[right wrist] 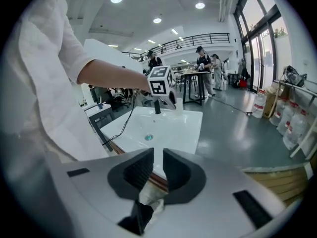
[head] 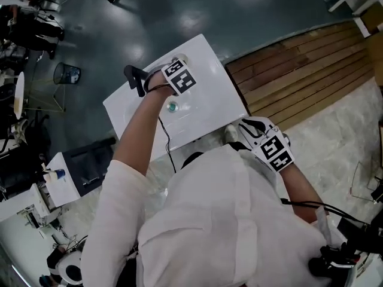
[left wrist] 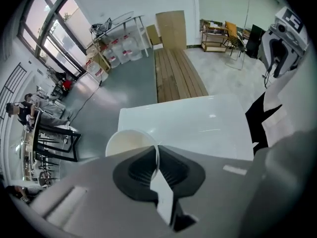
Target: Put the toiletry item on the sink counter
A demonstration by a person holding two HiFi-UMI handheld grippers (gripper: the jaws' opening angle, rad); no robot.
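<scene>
A white cup (left wrist: 130, 144) is the item, and my left gripper (left wrist: 157, 155) is shut on its rim, with the cup's mouth showing left of the jaws. In the head view that gripper (head: 175, 66) holds the cup (head: 178, 59) over the far corner of the white sink (head: 209, 94), beside the black faucet (head: 135, 79). The sink's drain (head: 173, 107) lies just nearer. My right gripper (head: 240, 133) hangs at the sink's near right corner. Its jaws (right wrist: 157, 170) stand narrowly apart with nothing between them, pointing across the basin (right wrist: 171, 128).
A wooden platform (head: 299, 70) runs right of the sink, with pale floor below it. On the dark floor to the left stands a wire basket (head: 67, 73). A small white table (head: 60, 181) sits at lower left. A black cable (head: 163, 137) trails from my left gripper.
</scene>
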